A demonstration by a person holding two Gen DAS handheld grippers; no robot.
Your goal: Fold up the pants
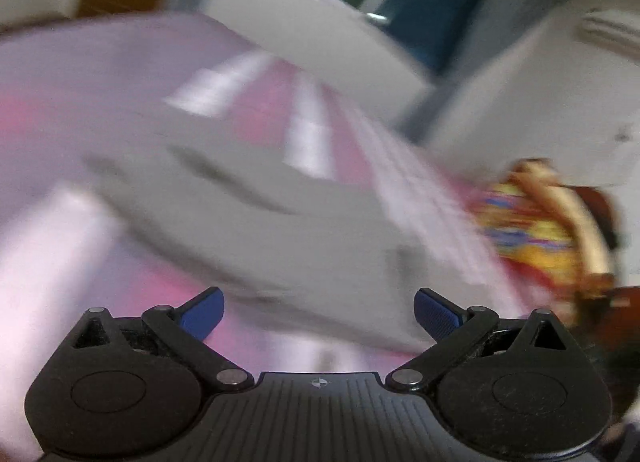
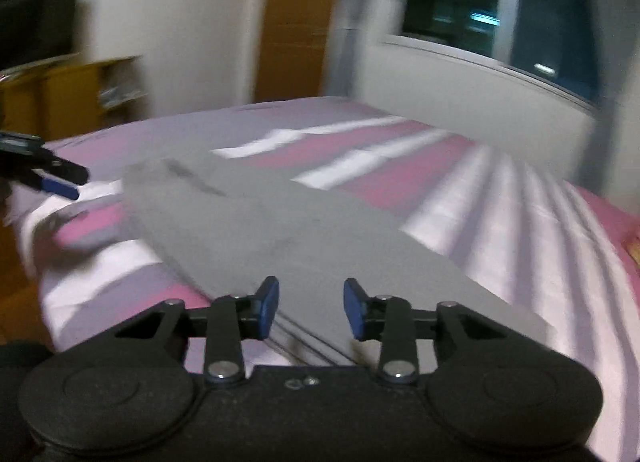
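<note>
Grey pants (image 2: 280,230) lie flat on a bed with a pink, white and grey striped sheet (image 2: 520,230). My right gripper (image 2: 311,308) is open and empty, just above the near end of the pants. My left gripper (image 1: 318,314) is open wide and empty, above the pants (image 1: 248,198); this view is blurred by motion. The left gripper also shows in the right wrist view (image 2: 60,178), at the far left beside the pants' far end.
A colourful yellow and red object (image 1: 536,230) lies at the bed's right side. A wall with a dark window (image 2: 500,2) runs behind the bed. A wooden shelf (image 2: 80,90) and door (image 2: 300,22) stand at the back left.
</note>
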